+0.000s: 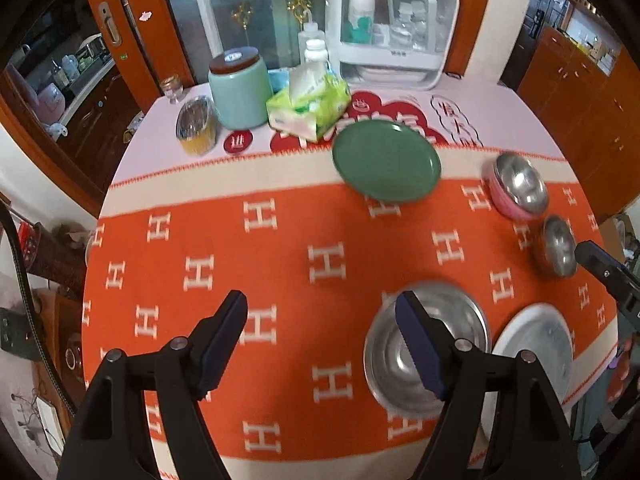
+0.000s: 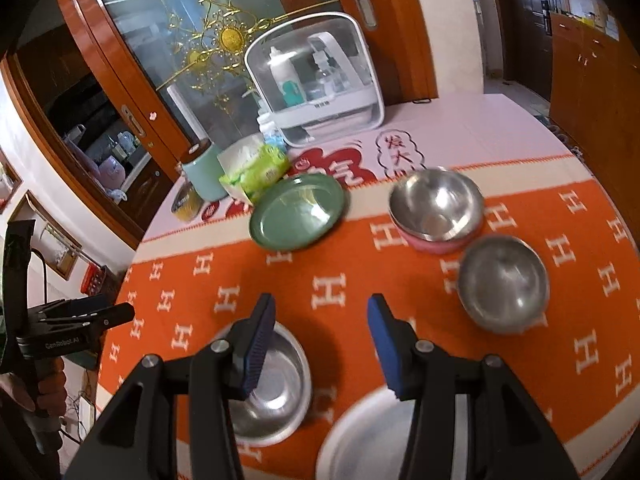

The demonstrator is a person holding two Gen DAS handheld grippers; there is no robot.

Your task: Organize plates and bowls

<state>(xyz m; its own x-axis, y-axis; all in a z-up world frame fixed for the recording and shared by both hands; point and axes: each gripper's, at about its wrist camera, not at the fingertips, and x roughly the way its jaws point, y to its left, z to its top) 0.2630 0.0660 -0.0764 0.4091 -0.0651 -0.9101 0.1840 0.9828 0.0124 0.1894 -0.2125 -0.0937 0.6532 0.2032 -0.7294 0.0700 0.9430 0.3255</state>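
Both hand-held grippers, left (image 1: 322,308) and right (image 2: 320,312), gape empty; white plate (image 2: 360,440) partly hidden.

left tool (image 1: 322,334): black frame, dark navy ribbed pads, silver round screws at pivots
right tool (image 2: 322,338): black frame, blue ribbed pads, silver screws
left tool body, right view: white lettering, black cable
hand (image 2: 48,392): bare skin

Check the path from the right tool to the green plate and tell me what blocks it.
Nothing visible blocks it. The right tool hovers open above the near table edge, and only bare orange cloth lies between it and the green plate. The steel bowl sits below its left finger, and the pink-based bowl is off to the right.
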